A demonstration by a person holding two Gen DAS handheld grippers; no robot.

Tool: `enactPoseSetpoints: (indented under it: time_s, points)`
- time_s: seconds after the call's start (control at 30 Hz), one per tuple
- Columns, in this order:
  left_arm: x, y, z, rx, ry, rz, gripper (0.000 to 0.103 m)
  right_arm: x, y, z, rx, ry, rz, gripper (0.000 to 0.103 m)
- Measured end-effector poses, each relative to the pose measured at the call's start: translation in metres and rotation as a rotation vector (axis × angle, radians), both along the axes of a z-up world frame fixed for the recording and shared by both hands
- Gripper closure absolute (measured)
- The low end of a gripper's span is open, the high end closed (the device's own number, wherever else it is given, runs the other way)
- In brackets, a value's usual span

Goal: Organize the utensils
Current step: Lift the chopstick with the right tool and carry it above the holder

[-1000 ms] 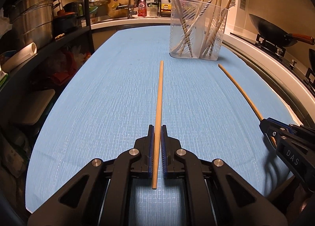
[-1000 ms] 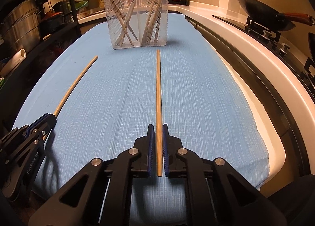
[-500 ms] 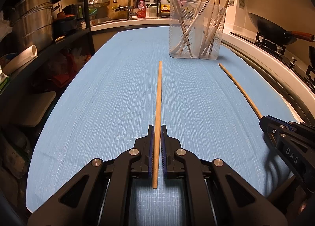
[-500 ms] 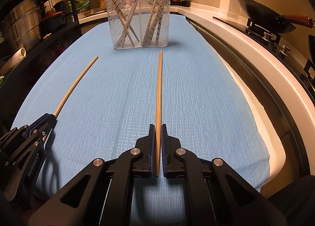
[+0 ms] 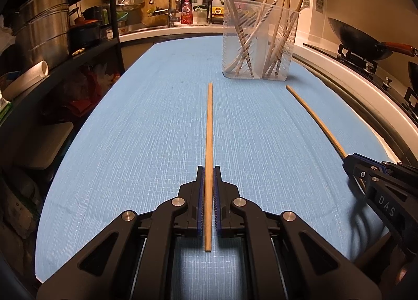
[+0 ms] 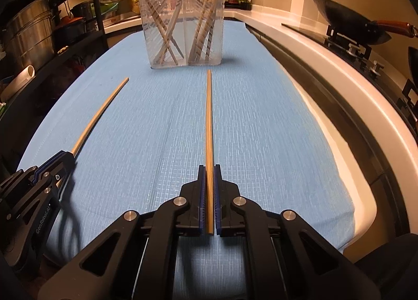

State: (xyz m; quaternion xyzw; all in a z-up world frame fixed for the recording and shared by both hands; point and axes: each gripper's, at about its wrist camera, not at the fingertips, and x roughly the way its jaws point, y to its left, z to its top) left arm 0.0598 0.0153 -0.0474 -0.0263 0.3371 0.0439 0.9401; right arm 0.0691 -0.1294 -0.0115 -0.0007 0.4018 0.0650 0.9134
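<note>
Over the blue cloth [image 5: 146, 143], each gripper clamps one chopstick: left gripper [image 5: 208, 177], right gripper [image 6: 208, 176]. Tips should rise steeply before entering the clear holder [image 6: 183, 38].

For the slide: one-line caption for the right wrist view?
Right gripper clamps a wooden chopstick aimed at the clear utensil holder on the blue cloth.

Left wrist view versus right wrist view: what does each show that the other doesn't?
Only the left wrist view shows the faucet and red soap bottle. Only the right wrist view shows the counter's pale front edge beyond the blue cloth. Both show the clear utensil holder, the wok, and each gripper shut on a chopstick: left gripper, right gripper.
</note>
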Motion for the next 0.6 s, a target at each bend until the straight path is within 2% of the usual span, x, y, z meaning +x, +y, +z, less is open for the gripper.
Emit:
enactPoseSetpoints:
  time_s: [0.33,0.6]
  points:
    - [-0.018,-0.006,0.036,0.024,-0.117,-0.042,0.097,-0.016,-0.007,0.047,-0.015,-0.106,0.0,0.097]
    - [-0.024,0.005,0.084,-0.034,-0.17,-0.04,0.097,-0.025,-0.012,0.097,-0.026,-0.205,0.018,0.097]
